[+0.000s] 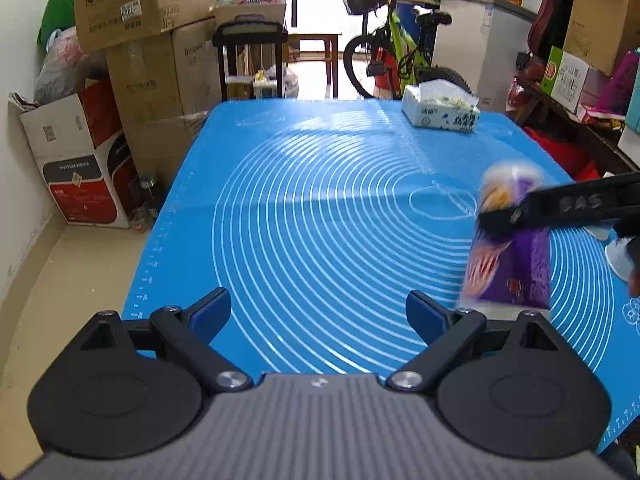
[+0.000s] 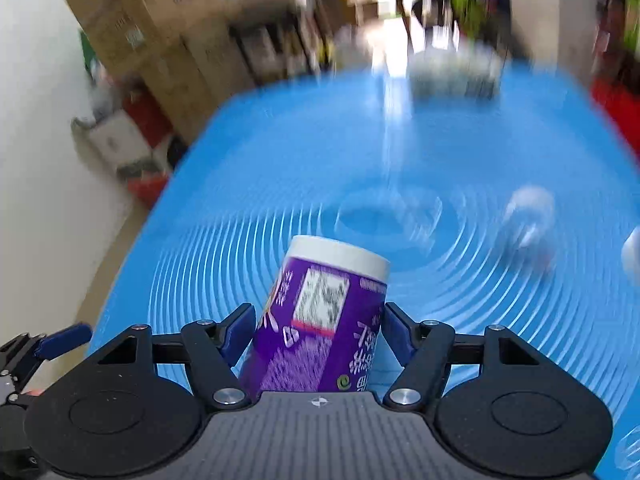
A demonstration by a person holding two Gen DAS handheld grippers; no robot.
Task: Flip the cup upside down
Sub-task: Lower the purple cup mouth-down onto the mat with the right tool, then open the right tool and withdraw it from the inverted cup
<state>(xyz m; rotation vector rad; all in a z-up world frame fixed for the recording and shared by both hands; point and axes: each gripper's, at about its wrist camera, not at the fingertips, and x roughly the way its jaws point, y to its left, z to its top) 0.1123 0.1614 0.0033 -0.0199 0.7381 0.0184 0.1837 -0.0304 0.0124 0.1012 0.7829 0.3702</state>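
Cup (image 2: pixel 320 320), a tapered purple printed paper cylinder, sits tilted, clamped in your right gripper (image 2: pixel 318 336) above the ringed blue mat (image 1: pixel 320 200); your left gripper (image 1: pixel 318 314) is spread wide.

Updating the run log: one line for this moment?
right gripper: shut on purple cup, tilted | left gripper: open, empty | blue mat: tissue box at far edge
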